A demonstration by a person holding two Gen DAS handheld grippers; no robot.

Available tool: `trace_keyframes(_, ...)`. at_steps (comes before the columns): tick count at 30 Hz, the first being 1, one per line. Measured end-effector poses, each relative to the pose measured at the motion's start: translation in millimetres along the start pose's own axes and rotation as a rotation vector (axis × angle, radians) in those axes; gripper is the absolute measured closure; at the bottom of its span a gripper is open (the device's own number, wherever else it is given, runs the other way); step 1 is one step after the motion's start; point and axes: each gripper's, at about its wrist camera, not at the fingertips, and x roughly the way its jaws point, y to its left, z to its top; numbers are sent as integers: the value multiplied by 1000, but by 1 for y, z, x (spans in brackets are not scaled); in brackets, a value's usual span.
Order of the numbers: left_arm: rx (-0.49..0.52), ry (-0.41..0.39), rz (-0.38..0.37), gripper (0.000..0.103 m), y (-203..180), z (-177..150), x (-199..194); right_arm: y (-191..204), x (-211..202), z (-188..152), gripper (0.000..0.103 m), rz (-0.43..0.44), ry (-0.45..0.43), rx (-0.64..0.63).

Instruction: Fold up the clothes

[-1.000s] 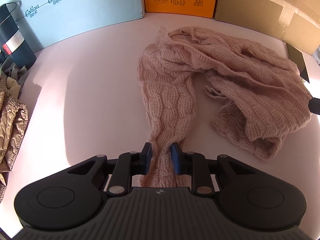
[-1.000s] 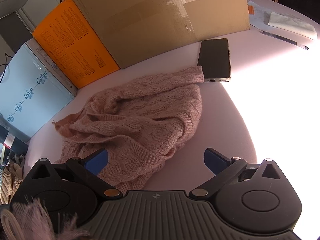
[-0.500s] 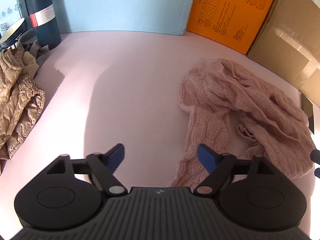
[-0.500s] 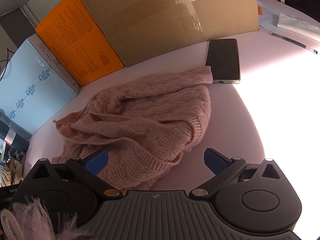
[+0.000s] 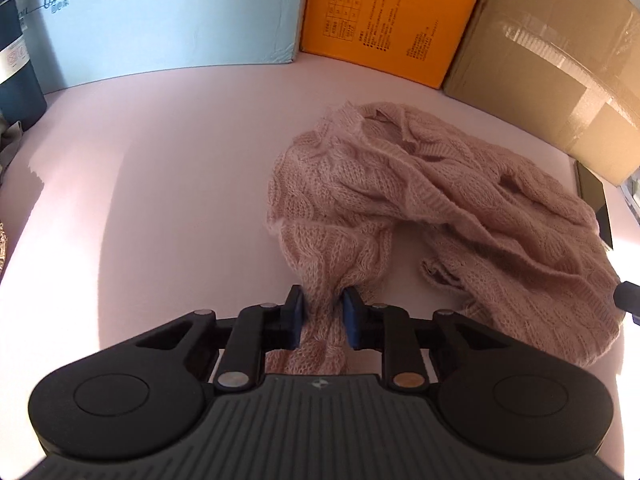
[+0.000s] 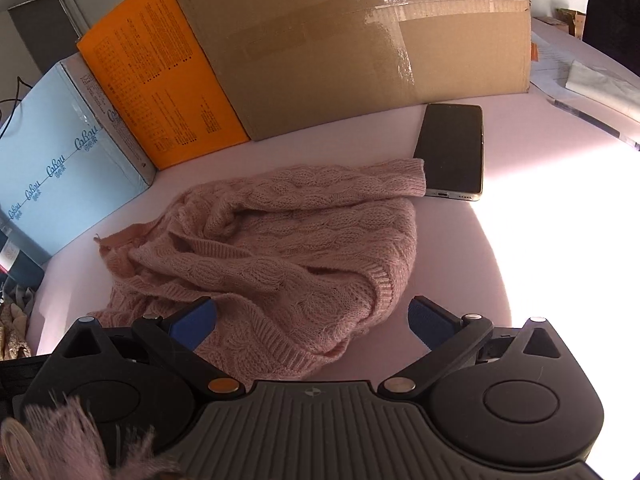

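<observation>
The blue box (image 5: 168, 20) reads "CoRou" (lettering stylised), while the left hand-held gripper (image 5: 323, 316), tilted down, is closing on the sweater (image 5: 460, 208); the right hand-held gripper (image 6: 312, 320) gapes over it.

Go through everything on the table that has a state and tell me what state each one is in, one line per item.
Sweater: crumpled in a heap, unfolded, one sleeve end lying against the phone.
Left tool: closing, pads pinching a bunched sleeve.
Right tool: open, sweater hem between its fingers, not gripped.
Phone: flat on the table, screen dark.
Brown box: taped shut.
</observation>
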Motion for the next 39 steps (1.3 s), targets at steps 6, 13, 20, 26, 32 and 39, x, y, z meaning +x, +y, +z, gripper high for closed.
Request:
trace_keyframes(6,-60,-43,95,87,35,34,-11,-5,1,-1,0,-7,19,19)
trace_keyframes(13,-3,-169,239,87,72,103,-45,3,-7,9,0,-20,-4,-138)
trace_keyframes(20,62,-300,333,82,86,158,-87,0,-23,62,0,45,-43,-175)
trace_keyframes(26,254,-267,114,17,49,125,-97,3,-50,114,0,38,-108,-327)
trace_keyframes(32,582,-122,-177,16,-31,43,-74,0,-61,148,0,-18,-169,-413)
trace_keyframes(39,641,-2,-278,16,-95,-19,-33,-11,-29,119,0,46,-114,-325)
